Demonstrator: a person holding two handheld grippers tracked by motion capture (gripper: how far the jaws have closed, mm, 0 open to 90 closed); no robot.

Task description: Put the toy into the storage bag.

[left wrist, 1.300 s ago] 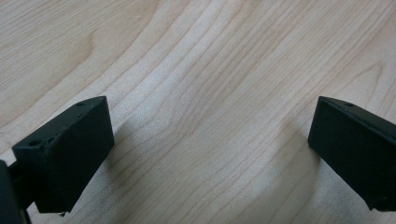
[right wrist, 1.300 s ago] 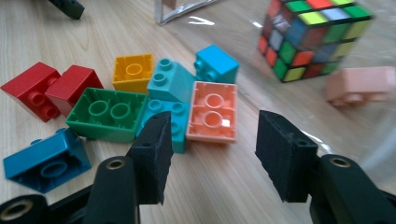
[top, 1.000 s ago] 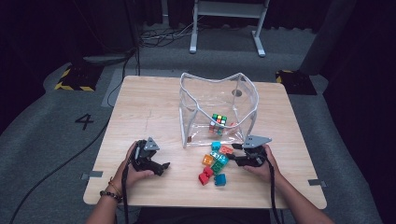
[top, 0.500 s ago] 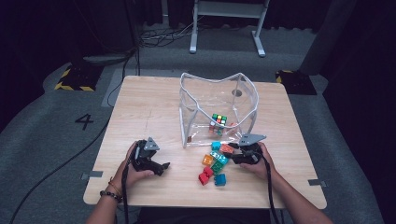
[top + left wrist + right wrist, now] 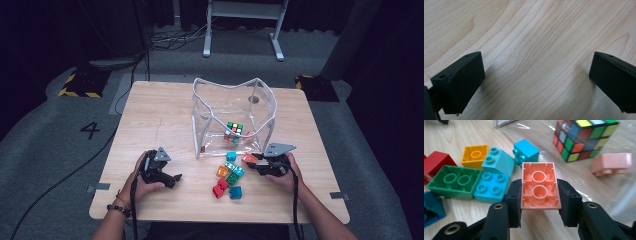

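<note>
A: Gripping is noted at the right gripper point(image 5: 540, 202): the orange brick point(image 5: 540, 185) is pinched on its two long sides by the black jaws, which have just been closing onto it. The brick is held just above the table point(image 5: 160, 120), beside the loose pile.

B: Orientation is recorded how?

A: The hollow underside, with two round tubes, is turned toward the right gripper's camera. The long axis is seen running away from the gripper, toward the puzzle cube point(image 5: 584, 138) inside the clear bag point(image 5: 232, 107).

B: Is any writing read?

A: No lettering is made out on the bricks. A "4" point(image 5: 90, 130) is marked on the floor, left of the table.

B: The left gripper point(image 5: 170, 179)?

A: Its jaws are seen spread wide over bare wood, with nothing between them.

B: What is obscured?

A: The pink brick point(image 5: 611, 163) is blurred behind the bag's plastic, the cube is cropped at the top edge, and the dark blue brick point(image 5: 432, 207) and red brick point(image 5: 435, 163) are cut off at the left.
</note>
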